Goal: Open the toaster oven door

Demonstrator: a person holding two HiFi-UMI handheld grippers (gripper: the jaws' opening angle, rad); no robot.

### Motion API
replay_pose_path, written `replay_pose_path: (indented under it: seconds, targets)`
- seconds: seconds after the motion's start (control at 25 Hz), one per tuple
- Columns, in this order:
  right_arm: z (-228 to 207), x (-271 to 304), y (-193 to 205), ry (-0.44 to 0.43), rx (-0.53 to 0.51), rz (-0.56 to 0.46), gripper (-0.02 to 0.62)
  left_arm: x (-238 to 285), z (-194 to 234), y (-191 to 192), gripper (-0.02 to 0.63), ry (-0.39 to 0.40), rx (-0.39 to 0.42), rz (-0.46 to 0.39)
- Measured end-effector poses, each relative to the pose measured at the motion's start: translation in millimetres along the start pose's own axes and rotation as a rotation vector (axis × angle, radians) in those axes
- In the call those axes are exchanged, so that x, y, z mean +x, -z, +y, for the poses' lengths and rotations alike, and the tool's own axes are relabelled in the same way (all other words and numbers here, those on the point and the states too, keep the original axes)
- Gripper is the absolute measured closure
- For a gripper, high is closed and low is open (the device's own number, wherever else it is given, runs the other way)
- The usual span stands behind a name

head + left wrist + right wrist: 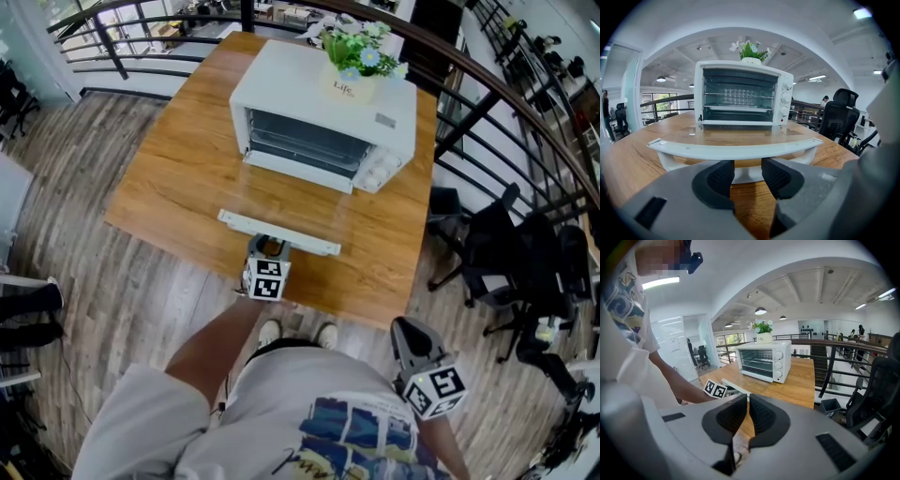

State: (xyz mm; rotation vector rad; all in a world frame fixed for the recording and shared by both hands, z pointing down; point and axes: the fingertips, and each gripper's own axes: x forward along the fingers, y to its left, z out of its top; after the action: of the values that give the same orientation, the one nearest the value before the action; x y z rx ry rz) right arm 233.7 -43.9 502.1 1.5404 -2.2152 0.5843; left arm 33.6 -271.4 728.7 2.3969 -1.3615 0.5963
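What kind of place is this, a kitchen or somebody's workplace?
Most likely an open-plan office, perhaps on an upper floor: black office chairs stand beside the wooden table, a dark metal railing curves round it, and a glass-walled room shows behind. The toaster oven merely sits on the table.

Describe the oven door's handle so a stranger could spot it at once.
On the wooden table stands a white toaster oven with a flower pot on top, its glass door folded down flat. The handle is the long white bar along that door's near edge, unlike the round knobs on the oven's front.
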Motion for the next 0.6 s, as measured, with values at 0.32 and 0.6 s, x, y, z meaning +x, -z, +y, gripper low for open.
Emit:
replay_pose_path:
  seconds: [0.32,0.6]
  targets:
    - [3.8,0.5,0.5,-0.01,-0.004,0.001,0.583,-0.8,-0.2,0.0,0.436,0.001,0.0,0.0]
    - [5.0,-1.6,3.3,-0.005,-0.001,0.003,0.592,-1.6,-0.4,0.1,0.436,-0.001,0.0,-0.003]
